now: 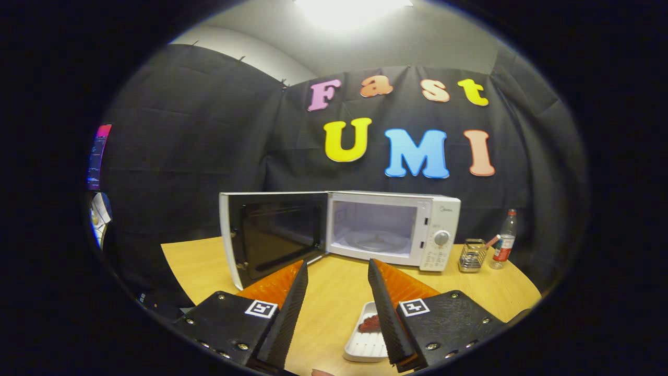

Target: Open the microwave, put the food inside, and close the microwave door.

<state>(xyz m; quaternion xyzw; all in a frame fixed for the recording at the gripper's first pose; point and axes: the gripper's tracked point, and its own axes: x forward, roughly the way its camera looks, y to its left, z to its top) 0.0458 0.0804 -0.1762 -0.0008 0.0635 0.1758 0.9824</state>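
Observation:
A white microwave (438,230) stands at the back of the wooden table (339,292), well beyond my fingers. Its door (271,235) is swung wide open to the left, and the bare cavity with the glass turntable (374,241) shows. My gripper (338,267) is open and holds nothing. A small white ribbed tray (365,342) with reddish-brown food (369,324) on it lies on the table low between my fingers, close against the right finger (383,308), which hides part of it.
To the right of the microwave stand a small wire holder (473,256) and a clear bottle (505,245) with a red label. The table edge curves away on the right and ends at the left past the open door.

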